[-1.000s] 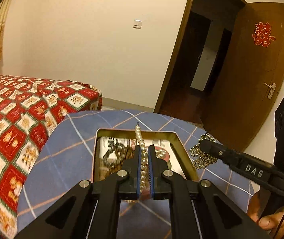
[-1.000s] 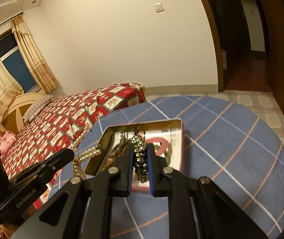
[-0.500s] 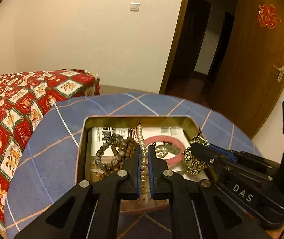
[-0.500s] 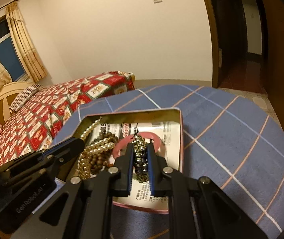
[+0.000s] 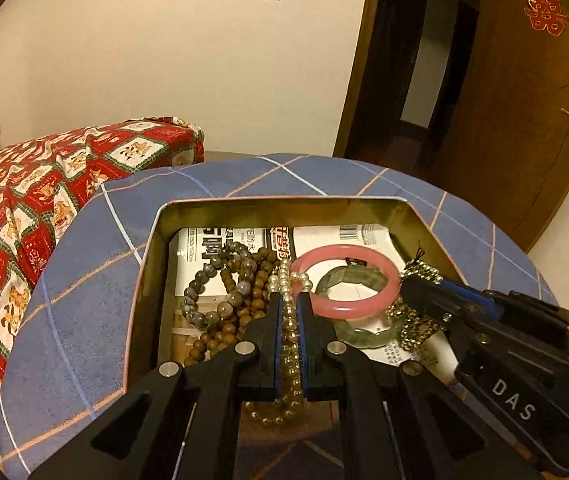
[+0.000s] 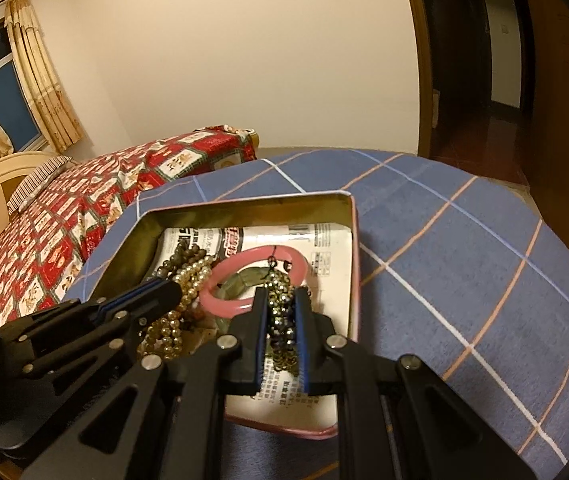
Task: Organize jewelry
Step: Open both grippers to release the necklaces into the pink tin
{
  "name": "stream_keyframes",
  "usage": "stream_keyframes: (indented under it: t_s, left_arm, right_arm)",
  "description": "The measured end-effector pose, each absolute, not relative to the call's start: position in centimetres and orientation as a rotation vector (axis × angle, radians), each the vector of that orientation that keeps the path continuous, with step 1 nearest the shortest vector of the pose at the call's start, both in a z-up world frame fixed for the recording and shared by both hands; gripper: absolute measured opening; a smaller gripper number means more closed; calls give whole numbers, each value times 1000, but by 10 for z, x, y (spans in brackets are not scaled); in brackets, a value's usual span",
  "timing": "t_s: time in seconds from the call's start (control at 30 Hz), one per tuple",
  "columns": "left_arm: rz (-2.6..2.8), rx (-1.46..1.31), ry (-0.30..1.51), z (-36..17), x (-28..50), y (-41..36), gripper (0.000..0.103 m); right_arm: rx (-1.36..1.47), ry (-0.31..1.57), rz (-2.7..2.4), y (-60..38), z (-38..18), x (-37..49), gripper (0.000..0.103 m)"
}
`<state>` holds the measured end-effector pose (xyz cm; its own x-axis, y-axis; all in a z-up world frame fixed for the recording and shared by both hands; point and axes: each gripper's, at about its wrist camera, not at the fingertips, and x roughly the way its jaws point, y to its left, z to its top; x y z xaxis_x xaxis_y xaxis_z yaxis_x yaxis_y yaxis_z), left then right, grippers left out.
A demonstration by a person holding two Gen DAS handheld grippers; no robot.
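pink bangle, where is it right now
The pink bangle lies flat inside the open tin, on the printed paper toward its right half. It rings a green jade piece, just ahead of both grippers, with the brown bead bracelets on its left.

— How is the light?

— Warm, yellowish and rather dim. The wall (image 5: pixel 164 60) is evenly lit, while the doorway (image 5: pixel 412 60) falls into near black.

— Any glare?

— Small highlights on the pink bangle (image 5: pixel 348 276) and on the inner wall of the tin (image 5: pixel 284 210). Soft shadow sits along the tin's left inner side.

— Sharpness?

— The middle is reasonably sharp; printed text inside the tin is partly legible. Fisheye distortion bows the door frame and the tablecloth (image 6: pixel 464 240), and black vignetting fills the corners in both views.
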<state>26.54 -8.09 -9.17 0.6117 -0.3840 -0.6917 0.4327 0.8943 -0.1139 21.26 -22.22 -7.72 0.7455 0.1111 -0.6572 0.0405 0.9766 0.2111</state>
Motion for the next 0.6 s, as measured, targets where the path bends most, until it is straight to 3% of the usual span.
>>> stream_keyframes:
  t_s: [0.23, 0.3, 0.37, 0.4, 0.57, 0.6]
  left_arm:
    - [-432, 105, 783, -95, 266, -84, 6]
    - [-417, 141, 777, -94, 264, -88, 6]
    - [-389, 176, 776, -92, 262, -90, 9]
    - [-380, 182, 777, -91, 262, -90, 11]
    - [-356, 153, 756, -77, 257, -81, 42]
    - [-345, 151, 747, -74, 255, -79, 45]
  right_arm:
    - [175, 720, 33, -217, -79, 212, 19]
    - [175, 717, 43, -216, -79, 212, 26]
    - [174, 703, 42, -216, -77, 210, 44]
    - [177, 689, 44, -216, -75, 208, 46]
    - [198, 669, 21, -221, -68, 204, 49]
    - [207, 667, 19, -222, -67, 202, 49]
